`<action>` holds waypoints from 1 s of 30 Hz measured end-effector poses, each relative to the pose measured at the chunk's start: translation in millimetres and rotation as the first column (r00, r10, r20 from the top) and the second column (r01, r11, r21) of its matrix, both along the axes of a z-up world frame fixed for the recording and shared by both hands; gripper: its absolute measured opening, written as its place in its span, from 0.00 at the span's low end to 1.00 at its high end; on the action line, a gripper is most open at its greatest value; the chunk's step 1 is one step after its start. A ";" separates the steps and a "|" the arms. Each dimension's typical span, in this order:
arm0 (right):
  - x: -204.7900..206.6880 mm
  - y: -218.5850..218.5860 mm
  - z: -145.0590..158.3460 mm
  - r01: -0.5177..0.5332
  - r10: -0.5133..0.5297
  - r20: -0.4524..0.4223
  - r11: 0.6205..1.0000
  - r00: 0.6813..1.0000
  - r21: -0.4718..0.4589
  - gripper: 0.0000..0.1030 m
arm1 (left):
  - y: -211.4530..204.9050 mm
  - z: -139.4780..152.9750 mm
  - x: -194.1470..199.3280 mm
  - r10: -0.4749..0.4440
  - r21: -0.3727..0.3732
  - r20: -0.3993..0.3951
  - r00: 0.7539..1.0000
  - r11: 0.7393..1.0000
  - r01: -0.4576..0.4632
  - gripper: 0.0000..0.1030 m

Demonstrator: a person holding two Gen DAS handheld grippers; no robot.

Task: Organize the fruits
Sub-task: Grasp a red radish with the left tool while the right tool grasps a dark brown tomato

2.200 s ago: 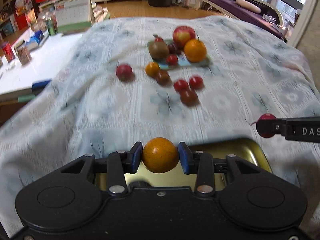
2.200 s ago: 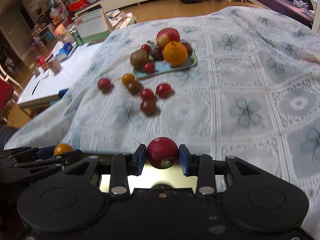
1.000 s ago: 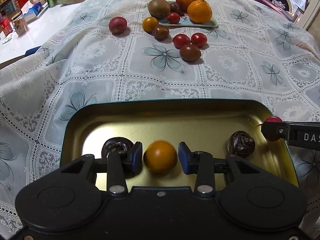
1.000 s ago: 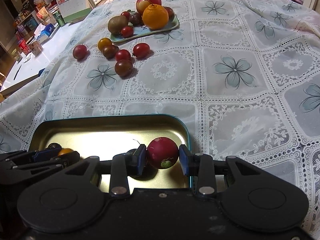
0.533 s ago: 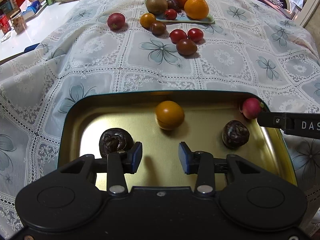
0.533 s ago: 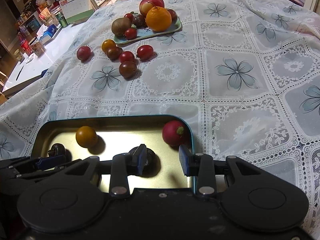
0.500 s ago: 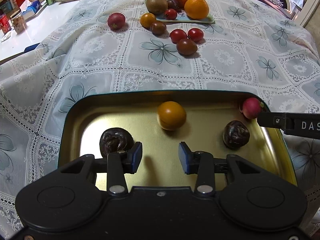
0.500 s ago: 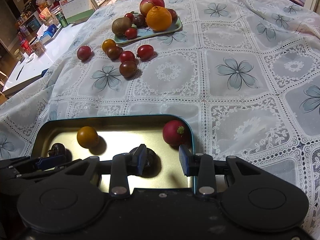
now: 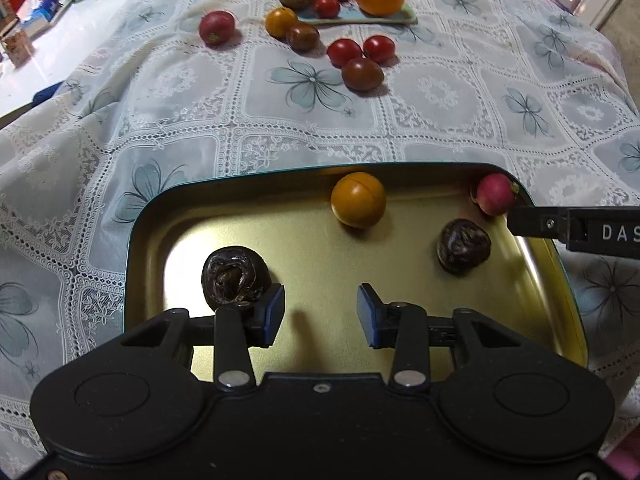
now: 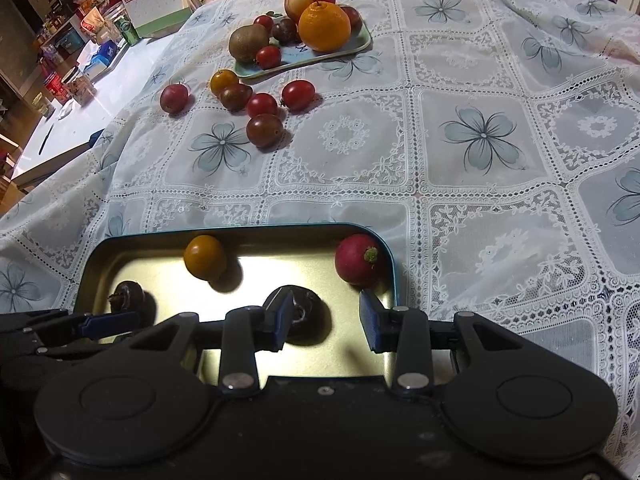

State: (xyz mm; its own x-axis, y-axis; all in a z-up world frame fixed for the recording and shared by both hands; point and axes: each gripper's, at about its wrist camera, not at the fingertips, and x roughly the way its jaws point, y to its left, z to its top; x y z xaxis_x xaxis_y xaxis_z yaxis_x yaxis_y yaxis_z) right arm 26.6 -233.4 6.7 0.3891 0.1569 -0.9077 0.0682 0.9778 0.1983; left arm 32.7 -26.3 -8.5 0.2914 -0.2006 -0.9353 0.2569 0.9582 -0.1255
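Lace tablecloth [image 10: 480, 128] with blue flowers carries a gold metal tray [image 9: 148, 216] with a teal rim. Both tools tilt steeply down over it. The left gripper [image 9: 320, 308] is parted and empty; an orange round tomato [image 9: 358, 199] lies beyond it, a dark wrinkled fruit [image 9: 234, 276] beside its left pad. The right gripper [image 10: 325, 318] is opening, nothing between its pads; a red radish [image 10: 357, 260] rests just ahead in the tray's corner.
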 end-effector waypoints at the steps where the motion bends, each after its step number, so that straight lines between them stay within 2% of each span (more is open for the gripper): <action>1: 1.5 -0.4 1.2 -0.001 0.001 -0.004 1.000 1.000 0.007 0.38 | 0.3 1.0 2.1 -0.006 -0.004 -0.012 1.000 1.000 0.006 0.47; 8: 19.0 0.3 5.2 -0.014 0.018 -0.065 0.998 0.998 0.068 0.38 | 2.8 10.6 22.9 -0.034 0.014 -0.045 0.998 0.999 0.035 0.47; 12: 31.1 5.0 9.2 -0.025 0.028 -0.062 0.999 0.998 0.045 0.38 | 9.5 16.1 41.6 -0.016 0.036 -0.045 0.999 0.999 0.018 0.47; 18: 56.5 5.5 14.4 -0.020 0.021 -0.051 1.000 0.998 0.015 0.39 | 20.3 24.0 71.2 0.016 0.100 0.017 1.000 0.995 -0.018 0.47; 30: 115.5 7.3 15.2 0.018 -0.019 -0.033 1.000 0.999 -0.023 0.40 | 47.2 35.8 146.6 0.120 0.111 0.114 0.986 0.985 -0.133 0.47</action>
State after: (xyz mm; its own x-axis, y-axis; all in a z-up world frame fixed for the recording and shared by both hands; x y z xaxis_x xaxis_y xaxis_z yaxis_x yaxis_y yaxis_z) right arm 142.1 -226.1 21.9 0.3609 0.1290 -0.9236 0.0923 0.9806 0.1730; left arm 179.3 20.9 27.3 0.4067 -0.0462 -0.9124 0.1383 0.9903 0.0116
